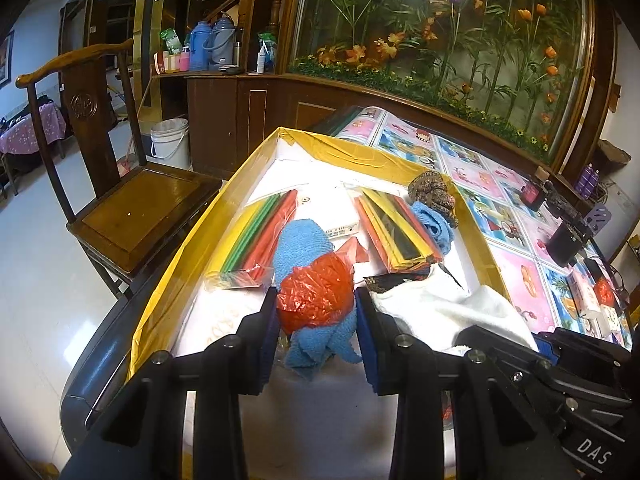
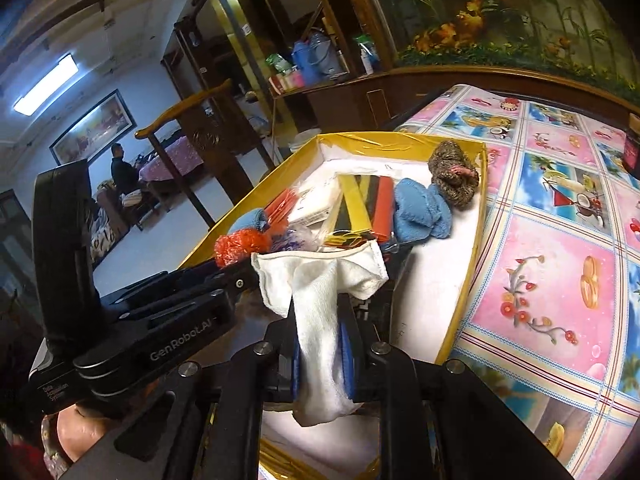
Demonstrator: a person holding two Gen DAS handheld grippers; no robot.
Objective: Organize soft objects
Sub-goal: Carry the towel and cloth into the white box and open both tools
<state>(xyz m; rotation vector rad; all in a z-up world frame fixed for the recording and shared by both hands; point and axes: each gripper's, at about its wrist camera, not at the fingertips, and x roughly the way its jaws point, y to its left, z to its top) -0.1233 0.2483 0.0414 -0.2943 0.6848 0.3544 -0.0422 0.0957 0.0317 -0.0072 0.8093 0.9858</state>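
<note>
left fingers (image 1: 316,312) clamp crinkly red bag on fuzzy blue towel; right fingers (image 2: 322,344) pinch white terry cloth (image 2: 320,280).

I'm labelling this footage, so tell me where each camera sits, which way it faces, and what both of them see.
Left wrist: on the left gripper, facing down along its fingers into the yellow-edged box; jaws hold a blue cloth wrapped in red plastic.
Right wrist: on the right gripper, facing the same box; jaws pinch a white cloth; the left gripper shows beside it.
Shared: box, white cloth, wooden chair, patterned tablecloth.
</note>
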